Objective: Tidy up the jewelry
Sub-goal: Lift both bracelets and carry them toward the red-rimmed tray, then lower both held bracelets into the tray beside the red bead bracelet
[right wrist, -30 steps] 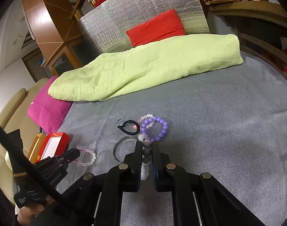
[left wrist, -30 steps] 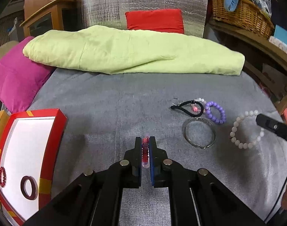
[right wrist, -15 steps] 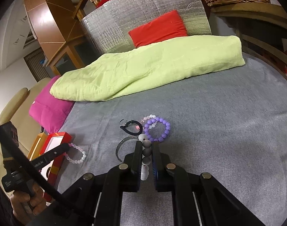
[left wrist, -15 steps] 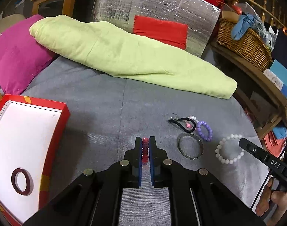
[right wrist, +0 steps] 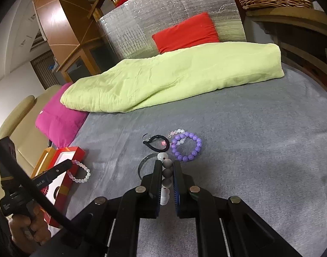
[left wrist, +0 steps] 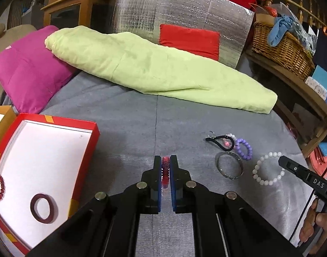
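Observation:
My left gripper (left wrist: 165, 159) is shut on a pink beaded bracelet (left wrist: 165, 171) and hovers over the grey bedcover, just right of the red box (left wrist: 86, 160). The box's white floor holds a dark red ring (left wrist: 33, 208) and a dark red bead bracelet (left wrist: 2, 189). In the right wrist view the pink bracelet (right wrist: 79, 180) dangles from the left gripper (right wrist: 69, 163) beside the box (right wrist: 77, 151). My right gripper (right wrist: 166, 163) is shut on a white bead bracelet (right wrist: 167, 172), lifted slightly beside the remaining jewelry.
A black hair tie (left wrist: 220, 138), a purple bead bracelet (left wrist: 249, 150) and a silver bangle (left wrist: 218, 165) lie on the bedcover at right. A lime green quilt (left wrist: 163, 70), magenta pillow (left wrist: 26, 70) and red cushion (left wrist: 189, 38) lie behind. A wicker basket (left wrist: 281, 49) sits on a shelf.
My left gripper has carried the pink bracelet leftward and a little up, toward the red box, which now shows more fully. The right gripper has stayed where it was.

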The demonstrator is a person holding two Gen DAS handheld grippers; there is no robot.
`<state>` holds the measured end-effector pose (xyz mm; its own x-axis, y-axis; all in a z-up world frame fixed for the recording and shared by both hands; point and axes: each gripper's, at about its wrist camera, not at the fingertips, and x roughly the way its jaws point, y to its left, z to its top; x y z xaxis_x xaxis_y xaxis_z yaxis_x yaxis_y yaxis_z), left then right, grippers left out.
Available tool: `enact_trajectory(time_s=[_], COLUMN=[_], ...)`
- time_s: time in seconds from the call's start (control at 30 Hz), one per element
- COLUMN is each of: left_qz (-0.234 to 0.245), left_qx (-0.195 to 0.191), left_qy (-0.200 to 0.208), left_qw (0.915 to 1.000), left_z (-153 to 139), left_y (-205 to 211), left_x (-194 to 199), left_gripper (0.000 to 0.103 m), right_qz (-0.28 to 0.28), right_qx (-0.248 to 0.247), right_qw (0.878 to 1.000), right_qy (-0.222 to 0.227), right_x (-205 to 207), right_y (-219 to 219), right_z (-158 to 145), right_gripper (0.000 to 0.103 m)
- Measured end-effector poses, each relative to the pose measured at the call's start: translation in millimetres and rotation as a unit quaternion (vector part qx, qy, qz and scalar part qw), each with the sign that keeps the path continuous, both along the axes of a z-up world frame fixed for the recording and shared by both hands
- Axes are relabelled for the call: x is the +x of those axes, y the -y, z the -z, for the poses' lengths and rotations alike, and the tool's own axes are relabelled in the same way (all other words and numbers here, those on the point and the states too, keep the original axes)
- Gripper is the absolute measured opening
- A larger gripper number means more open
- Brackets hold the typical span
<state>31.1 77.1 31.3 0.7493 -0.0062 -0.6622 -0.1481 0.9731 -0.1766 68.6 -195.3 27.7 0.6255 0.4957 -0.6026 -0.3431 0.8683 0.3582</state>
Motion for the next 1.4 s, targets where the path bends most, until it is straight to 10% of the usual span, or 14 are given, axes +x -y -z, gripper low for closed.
enact_trajectory(time_s=[0.93, 1.4], left_qz=[-0.063, -0.200], left_qx=[0.000, -0.012], left_qy=[0.016, 0.017], left_qw=[0.9979, 0.9796], left_z=[-9, -8], left_y=[-53, -141], left_x=[-24, -59], left_gripper=[0.007, 0.007], right_qz=[-0.056, -0.141], right_qx=[-0.015, -0.059], right_qw=[0.998, 0.988], right_qy=[-0.001, 0.027], right_x=[-29, -45], right_y=[-70, -185], right_z=[-4, -33], right_gripper=[0.010, 0.010])
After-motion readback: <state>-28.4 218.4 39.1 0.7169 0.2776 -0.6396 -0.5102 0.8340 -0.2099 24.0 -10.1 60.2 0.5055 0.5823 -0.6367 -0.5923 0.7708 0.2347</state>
